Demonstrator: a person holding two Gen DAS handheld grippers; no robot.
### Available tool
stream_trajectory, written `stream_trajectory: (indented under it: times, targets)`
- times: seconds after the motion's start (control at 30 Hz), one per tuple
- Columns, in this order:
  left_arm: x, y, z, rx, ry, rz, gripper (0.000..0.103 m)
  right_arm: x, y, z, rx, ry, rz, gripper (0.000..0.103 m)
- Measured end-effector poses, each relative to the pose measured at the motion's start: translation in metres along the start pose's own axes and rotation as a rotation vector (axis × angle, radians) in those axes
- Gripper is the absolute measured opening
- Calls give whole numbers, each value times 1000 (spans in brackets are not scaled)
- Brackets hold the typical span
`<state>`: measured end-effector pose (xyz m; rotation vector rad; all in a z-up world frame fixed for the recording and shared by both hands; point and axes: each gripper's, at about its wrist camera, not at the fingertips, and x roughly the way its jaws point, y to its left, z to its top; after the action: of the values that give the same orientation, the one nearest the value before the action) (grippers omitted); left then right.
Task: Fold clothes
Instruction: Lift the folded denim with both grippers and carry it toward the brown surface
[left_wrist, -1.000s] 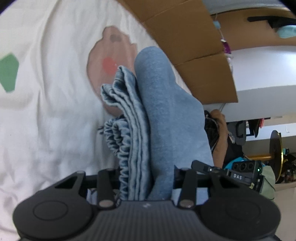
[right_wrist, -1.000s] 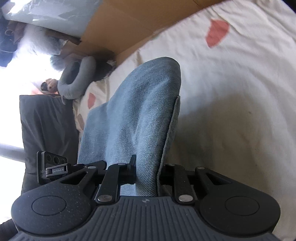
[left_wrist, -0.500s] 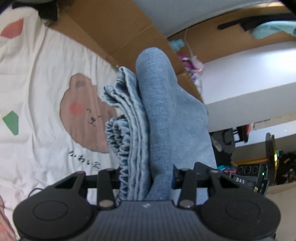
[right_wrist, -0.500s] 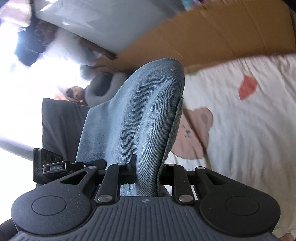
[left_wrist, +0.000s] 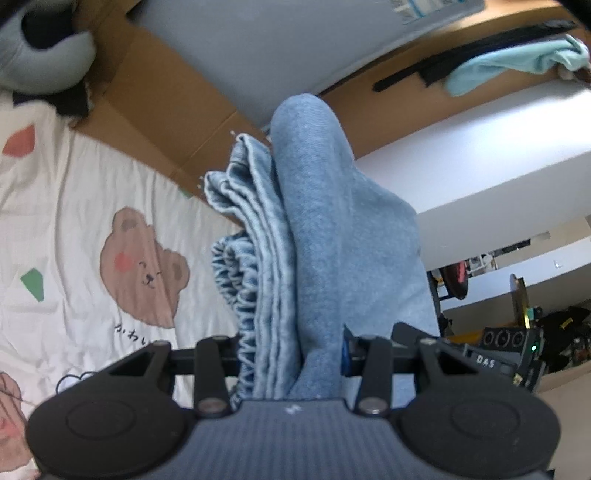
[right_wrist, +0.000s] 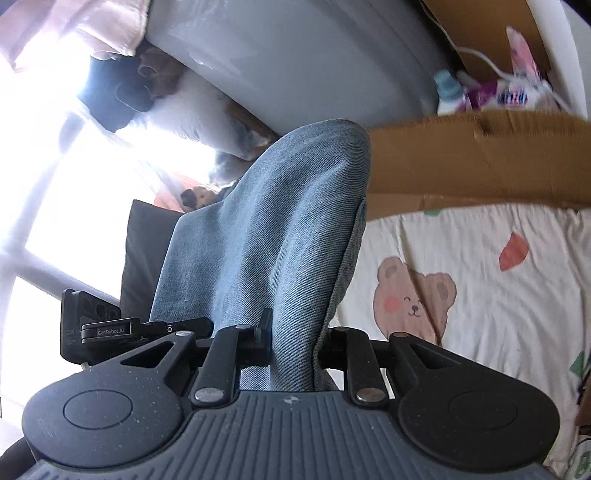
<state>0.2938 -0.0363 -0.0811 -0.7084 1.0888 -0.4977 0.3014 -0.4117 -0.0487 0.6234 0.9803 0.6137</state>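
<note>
A light blue denim garment (left_wrist: 332, 236) with a gathered elastic waistband (left_wrist: 236, 280) is lifted off the bed, held at two places. My left gripper (left_wrist: 291, 354) is shut on a thick bunch of its folds, and the cloth hides the fingertips. In the right wrist view the same denim (right_wrist: 280, 229) drapes over my right gripper (right_wrist: 295, 343), which is shut on a thinner fold. Each view shows the other gripper alongside: the right one (left_wrist: 506, 350) and the left one (right_wrist: 96, 325).
Below lies a white bed sheet (left_wrist: 66, 206) printed with a brown bear (left_wrist: 144, 266). Brown cardboard (right_wrist: 461, 155) lines the bed's far edge, with a grey panel (left_wrist: 258, 55) behind. A dark cushion (right_wrist: 144, 251) and a bright window are left in the right wrist view.
Both grippers have risen with the denim still clamped. The sheet has dropped away, and the cardboard and grey panel have come into view.
</note>
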Motion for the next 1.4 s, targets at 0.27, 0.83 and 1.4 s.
stream_trajectory:
  times: [0.27,0.83,1.4]
  targets:
    - [-14,-60,1,44,-27,-16,45,-58,32,22,-19,-46,-32,19]
    - [65,-147,-18,111,29,-122,44,-189,5,33,-9,-147,-151,19]
    - [191,-180,-48,195,163,-223,44,-256,-102,4,65,-266,-275,19]
